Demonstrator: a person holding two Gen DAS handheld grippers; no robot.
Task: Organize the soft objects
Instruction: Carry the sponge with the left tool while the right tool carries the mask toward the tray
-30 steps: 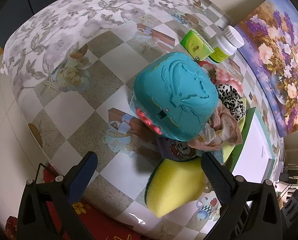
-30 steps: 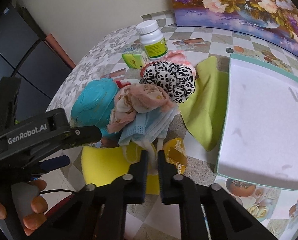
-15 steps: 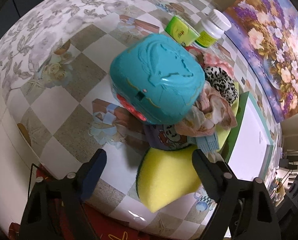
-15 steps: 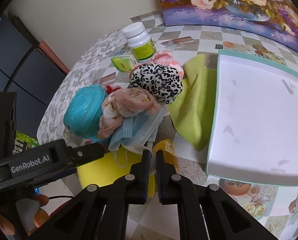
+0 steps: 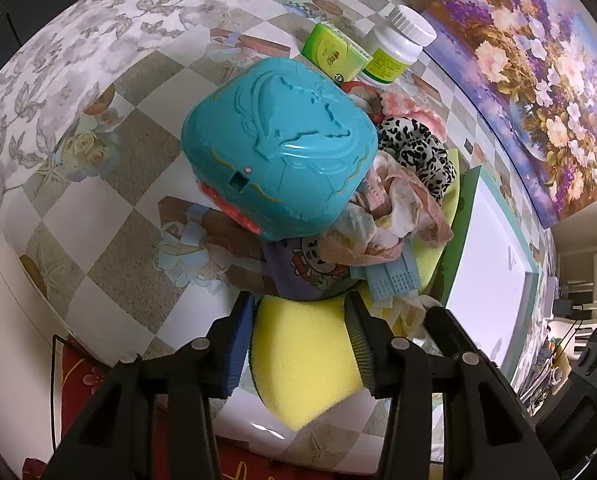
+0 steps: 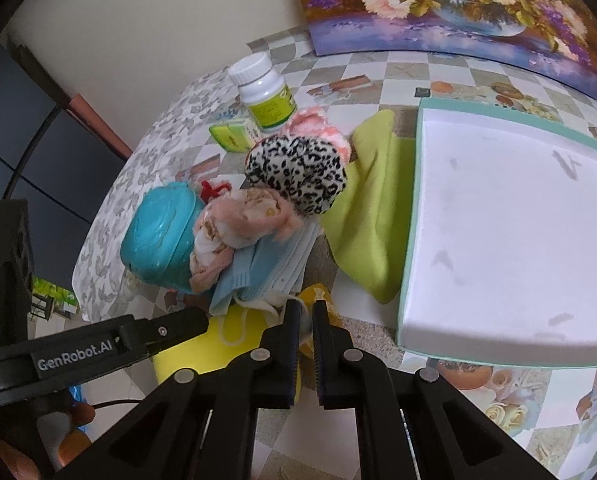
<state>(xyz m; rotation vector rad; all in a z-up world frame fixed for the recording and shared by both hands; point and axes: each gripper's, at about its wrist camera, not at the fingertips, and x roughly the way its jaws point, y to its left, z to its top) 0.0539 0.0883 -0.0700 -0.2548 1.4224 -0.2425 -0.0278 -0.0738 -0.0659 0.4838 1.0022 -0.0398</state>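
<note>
A yellow sponge (image 5: 302,352) lies at the table's near edge, partly under a pile of soft things. My left gripper (image 5: 300,304) straddles it, jaws closing, both pads against the sponge's sides. The pile holds blue face masks (image 6: 266,268), a pink cloth (image 6: 234,220), a leopard-print scrunchie (image 6: 298,176) and a lime cloth (image 6: 374,216). My right gripper (image 6: 306,308) is shut, its tips over the masks' white ear loops and an orange packet (image 6: 326,304). I cannot tell whether a loop is pinched.
A teal plastic case (image 5: 282,152) leans on the pile's left side. A white pill bottle (image 6: 266,92) and a green box (image 6: 234,136) stand behind. A white tray with a teal rim (image 6: 414,216) lies to the right. A flower painting (image 6: 438,4) leans at the back.
The left gripper's jaws have narrowed from wide open onto the yellow sponge and moved in over it. The right gripper stays shut in nearly the same place.
</note>
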